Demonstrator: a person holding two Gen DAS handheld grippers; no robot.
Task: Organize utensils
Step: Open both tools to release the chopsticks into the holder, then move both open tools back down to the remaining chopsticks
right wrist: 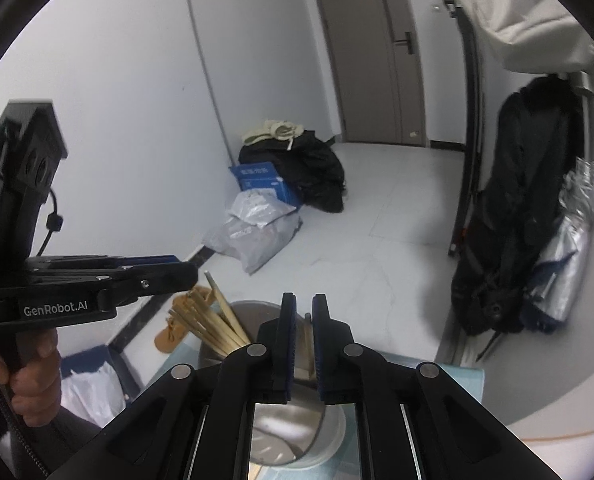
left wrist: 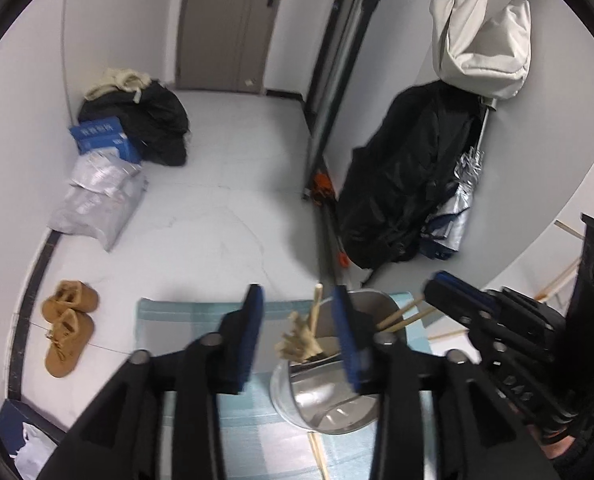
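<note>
**Both claws over the steel container, chopsticks standing inside**

Left claw (left wrist: pixel 299 320): fingers spread. A bundle of wooden chopsticks (left wrist: pixel 303 338) shows in the gap between them, but neither blue pad presses on it. The bundle leans upright in the steel container (left wrist: pixel 325 400), its tips rising above the rim.

Right claw (right wrist: pixel 304 344): fingers close together with a narrow gap showing. A thin wooden piece sits in or behind that gap; whether the pads pinch it cannot be told. From the left wrist view, two chopsticks (left wrist: pixel 403 314) run from the container toward the right claw's tip; the contact point is not clear.

Container: round, polished metal, standing on a pale blue checked cloth (left wrist: pixel 201 320) spread over the tabletop. Another chopstick (left wrist: pixel 317 452) lies flat on the cloth beside the container's base.

A bare hand (right wrist: pixel 33 380) grips the handle of the left claw, seen in the right wrist view.

Surroundings: tan boots (left wrist: pixel 67 332) on the floor by the wall, a grey plastic parcel (left wrist: pixel 97 200), a blue box (left wrist: pixel 105 138), a heap of dark clothing (left wrist: pixel 153 120), and a black coat (left wrist: pixel 409 176) hanging by a folded silver umbrella (left wrist: pixel 461 200). A closed grey door (left wrist: pixel 225 24) stands at the far end.
</note>
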